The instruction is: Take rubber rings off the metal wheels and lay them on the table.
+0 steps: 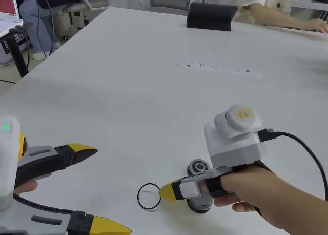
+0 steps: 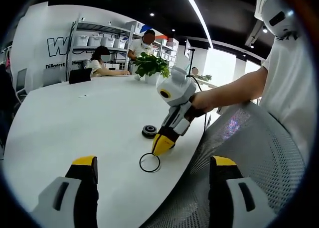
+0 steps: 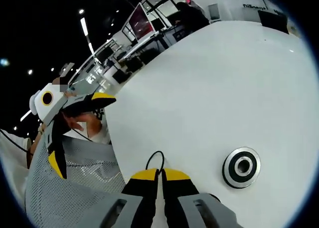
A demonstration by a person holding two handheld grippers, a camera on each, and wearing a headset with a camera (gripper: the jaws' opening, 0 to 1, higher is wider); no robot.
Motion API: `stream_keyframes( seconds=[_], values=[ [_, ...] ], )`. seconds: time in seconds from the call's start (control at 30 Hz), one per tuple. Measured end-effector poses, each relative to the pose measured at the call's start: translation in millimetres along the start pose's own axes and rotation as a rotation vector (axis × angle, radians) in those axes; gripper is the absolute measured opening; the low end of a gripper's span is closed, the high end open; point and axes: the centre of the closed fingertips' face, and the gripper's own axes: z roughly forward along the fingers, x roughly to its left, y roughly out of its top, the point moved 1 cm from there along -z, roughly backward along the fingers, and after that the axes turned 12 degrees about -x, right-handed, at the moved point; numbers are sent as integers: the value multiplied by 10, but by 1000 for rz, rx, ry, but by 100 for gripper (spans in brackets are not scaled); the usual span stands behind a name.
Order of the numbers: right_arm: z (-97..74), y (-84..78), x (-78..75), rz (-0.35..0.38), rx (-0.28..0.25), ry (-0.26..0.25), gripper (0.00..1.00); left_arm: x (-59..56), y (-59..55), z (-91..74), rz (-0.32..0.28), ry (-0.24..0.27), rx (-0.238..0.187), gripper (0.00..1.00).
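A thin black rubber ring point(image 1: 148, 196) lies on the white table point(image 1: 154, 91) near its front edge. My right gripper point(image 1: 166, 192) is shut, its yellow tips pinching the ring's rim point(image 3: 155, 160). One metal wheel point(image 1: 199, 168) lies flat just behind that gripper; it also appears beside the shut jaws point(image 3: 241, 167). A second wheel point(image 1: 200, 204) is partly hidden under the right hand. My left gripper point(image 1: 97, 189) hangs open at the lower left, nothing between its fingers. Its view looks across at the ring point(image 2: 149, 162), the right gripper point(image 2: 162, 143) and a wheel point(image 2: 149, 131).
A white power strip point(image 1: 220, 68) lies mid-table and a black case point(image 1: 211, 17) sits at the far edge. A person sits at the far right point(image 1: 277, 6). A mesh chair point(image 2: 239, 138) stands by the near table edge. Chairs stand at the far left.
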Motion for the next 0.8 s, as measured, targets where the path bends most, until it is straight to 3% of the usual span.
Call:
stream_keyframes(
  seconds=[0.37, 0.8],
  values=[
    [-39, 6, -41, -31, 2, -19, 4, 12, -27, -8, -1, -2, 7, 91],
    [-298, 235, -6, -62, -68, -25, 5, 11, -46, -14, 2, -8, 10, 91]
  ],
)
